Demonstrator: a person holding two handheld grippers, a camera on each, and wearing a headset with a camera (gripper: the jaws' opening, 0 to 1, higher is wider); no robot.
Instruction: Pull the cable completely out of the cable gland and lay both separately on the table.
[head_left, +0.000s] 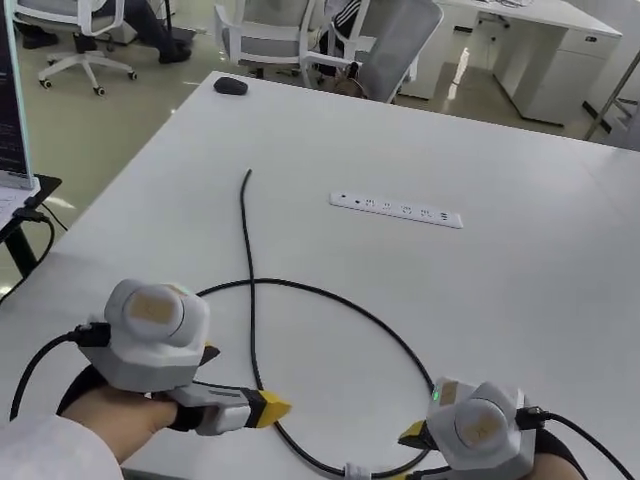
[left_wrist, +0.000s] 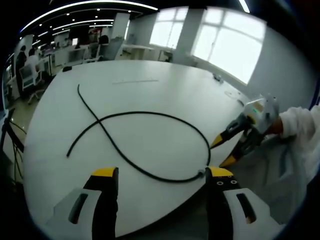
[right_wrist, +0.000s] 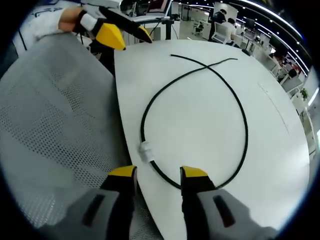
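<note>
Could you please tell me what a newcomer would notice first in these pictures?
A long black cable loops across the white table, crossing itself once. A small white cable gland sits on it at the table's near edge, just ahead of the open right gripper; the left gripper, also open, faces the loop.

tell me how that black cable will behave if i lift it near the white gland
Probably floppy: the black cable lies in a loose loop crossing itself, so it should sag and trail rather than hold shape. Likely light, since it looks thin. The white cable gland sits on it near the table edge, so a tug might drag it off.
</note>
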